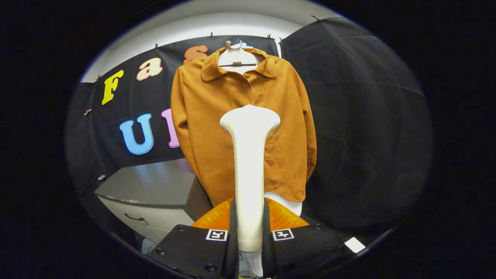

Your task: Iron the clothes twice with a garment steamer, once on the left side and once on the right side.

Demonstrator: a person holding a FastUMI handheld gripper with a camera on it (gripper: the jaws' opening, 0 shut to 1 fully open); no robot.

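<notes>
Gripper [248, 228] clamped on white garment steamer [249, 155], its head raised just ahead, orange shirt [209, 128] hanging beyond the fingers

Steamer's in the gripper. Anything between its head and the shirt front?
Nothing visible. The gripper is shut on the steamer, whose head rises in front of the orange shirt on its hanger. The cabinet sits off to the side, below the shirt.

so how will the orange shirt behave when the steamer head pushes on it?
Shirt hangs free from a hanger, so it will likely swing and give. The cloth looks soft and floppy. The steamer, clamped in the gripper, looks rigid.
</notes>
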